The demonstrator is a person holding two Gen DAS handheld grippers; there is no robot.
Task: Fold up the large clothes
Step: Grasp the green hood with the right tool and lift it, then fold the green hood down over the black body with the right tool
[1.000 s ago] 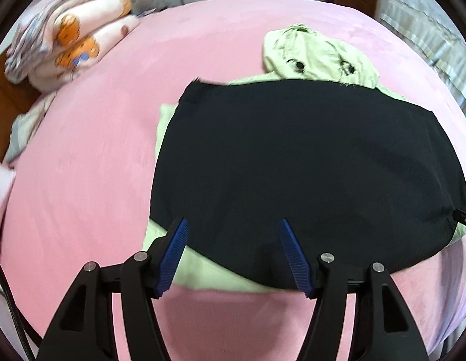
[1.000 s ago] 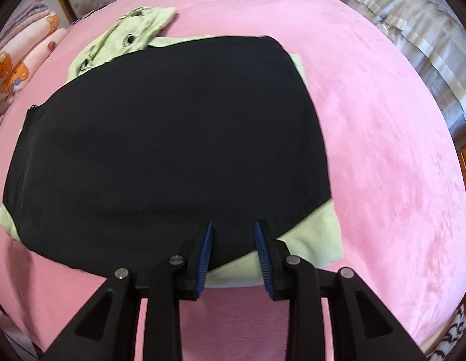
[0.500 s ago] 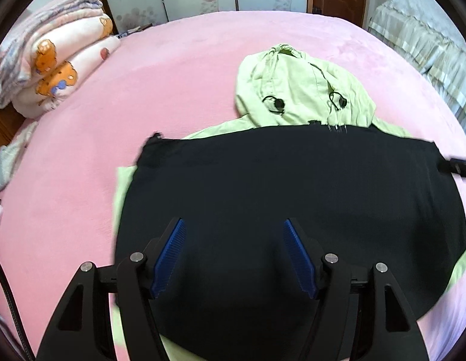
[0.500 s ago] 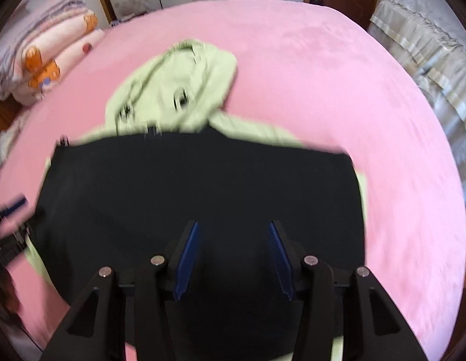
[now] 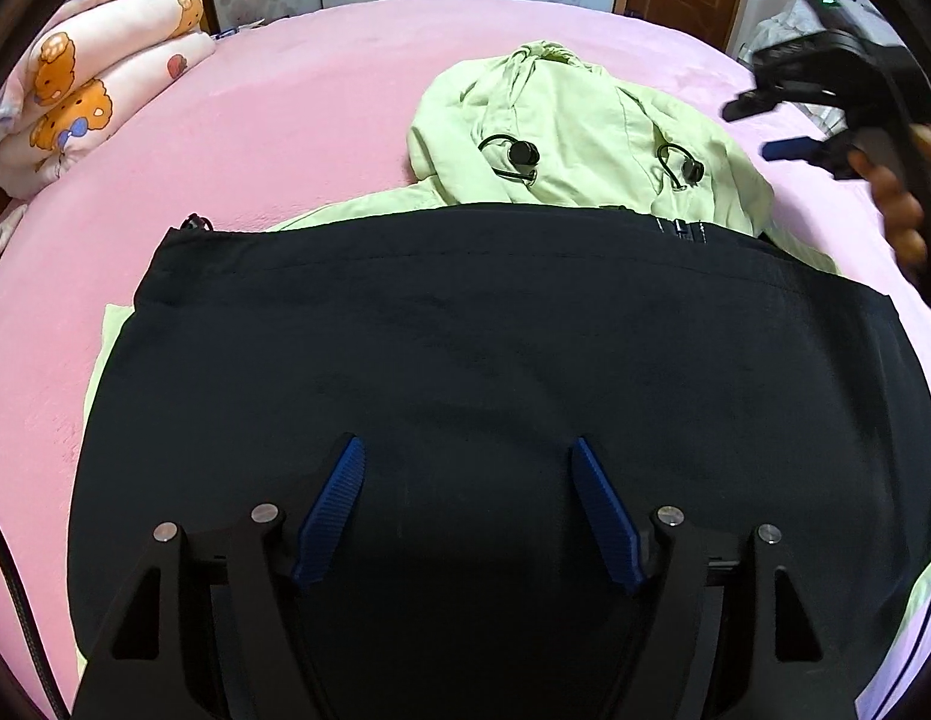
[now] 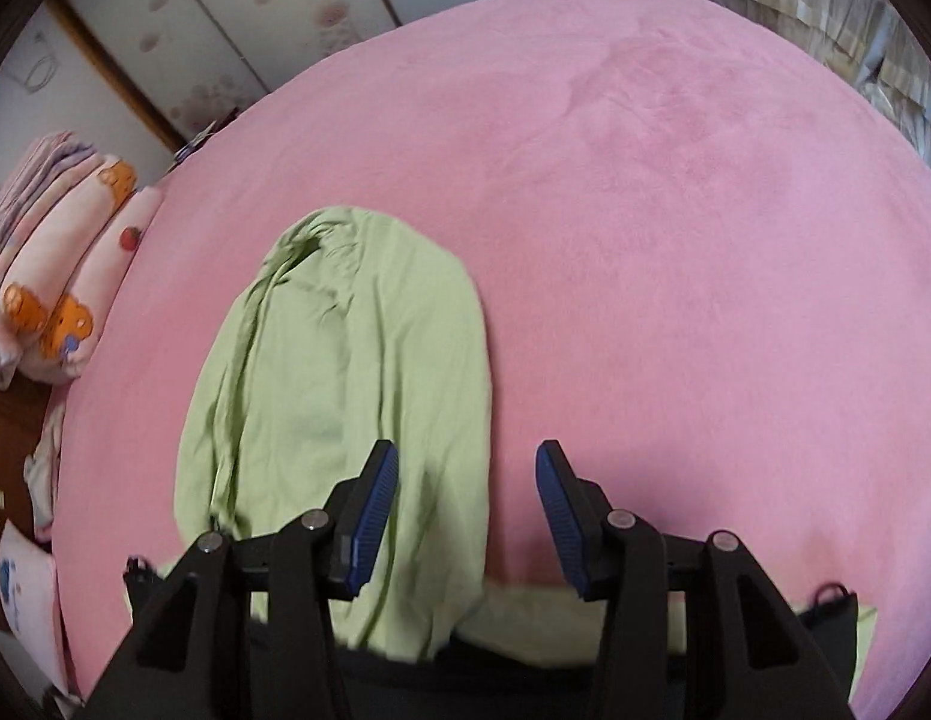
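Left wrist view: the jacket (image 5: 495, 390) lies flat on the pink bed (image 5: 285, 120), its dark lower half turned up over the pale green body so that only the hood (image 5: 561, 138) sticks out at the far end (a first fold, by the look of it). The left gripper (image 5: 468, 510) hangs over the near middle of the dark panel, tilted steeply down, its jaws opening with nothing between them. At far right a hand (image 5: 897, 192) carries the right gripper (image 5: 783, 126) beside the hood, apart from the cloth.

Right wrist view: the right gripper (image 6: 468, 516) points steeply down at the hood's right edge (image 6: 357, 396), probably to turn the hood back onto the body. Its blue pads (image 6: 375, 516) stand half apart and hold nothing. Folded quilts (image 6: 57, 276) sit at the far left.
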